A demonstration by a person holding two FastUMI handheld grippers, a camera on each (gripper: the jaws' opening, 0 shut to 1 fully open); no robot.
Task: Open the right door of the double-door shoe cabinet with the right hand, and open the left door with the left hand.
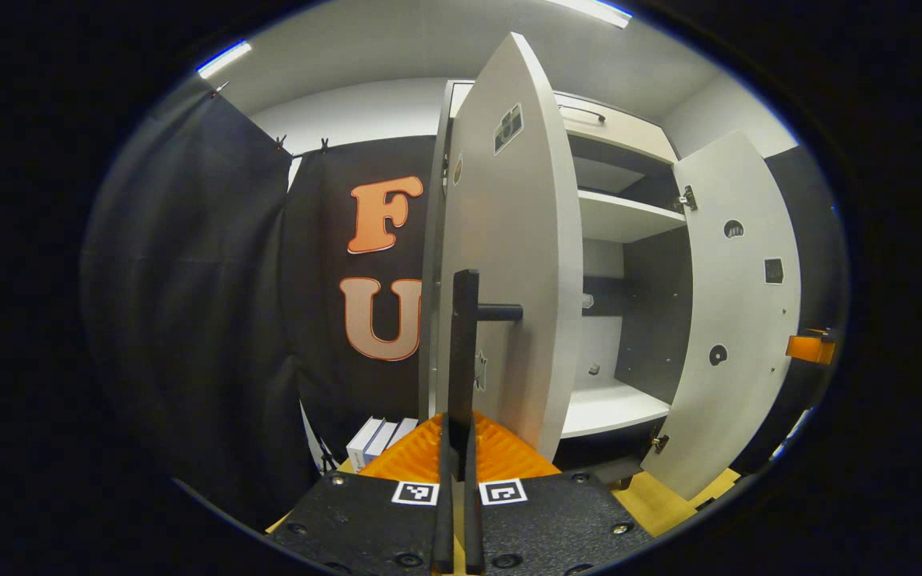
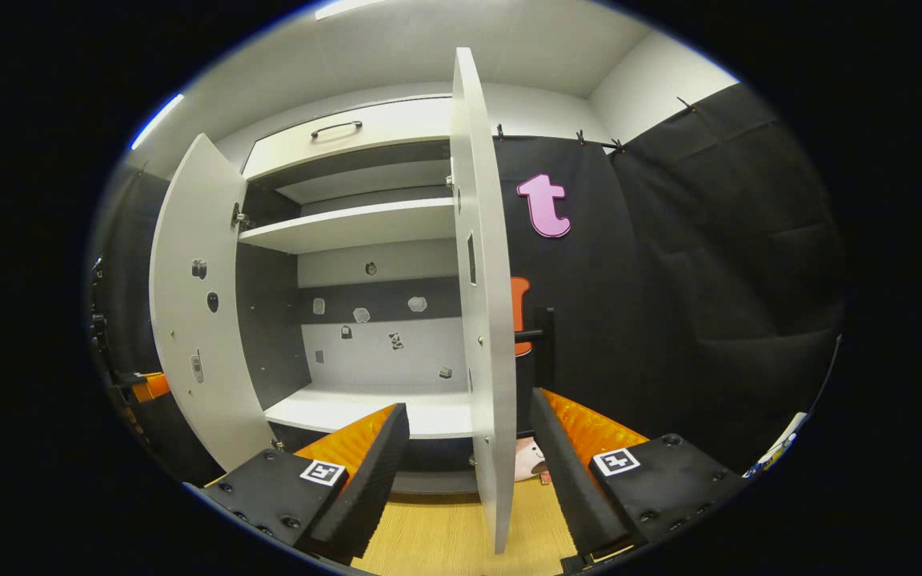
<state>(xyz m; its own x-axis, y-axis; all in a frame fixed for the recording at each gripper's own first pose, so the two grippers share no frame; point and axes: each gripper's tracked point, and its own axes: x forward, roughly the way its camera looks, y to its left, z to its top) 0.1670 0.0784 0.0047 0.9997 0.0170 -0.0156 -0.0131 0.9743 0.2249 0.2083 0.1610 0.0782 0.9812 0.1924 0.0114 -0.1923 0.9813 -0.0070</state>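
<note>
Left gripper point(image 1: 458, 448): fingers pinched onto the black bar handle point(image 1: 463, 352) at 12 o'clock, to swing the door.
Right gripper point(image 2: 467, 456): fingers wide, straddling the right white panel door's point(image 2: 483, 320) edge; released, I judge.
Left white panel door point(image 1: 509, 264): ajar, 12 o'clock.
White double-door shoe cabinet point(image 2: 357, 224): shelves exposed beyond, 11 o'clock.

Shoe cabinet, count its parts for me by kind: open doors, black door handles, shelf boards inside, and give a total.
Open white flat-panel doors: 2, the left door and the right door.
Black bar door handles: 2, the left handle pinched in the left tongs, the right handle beyond the open right tongs.
White shelf boards: 2, upper and lower.
Total: 6.
</note>
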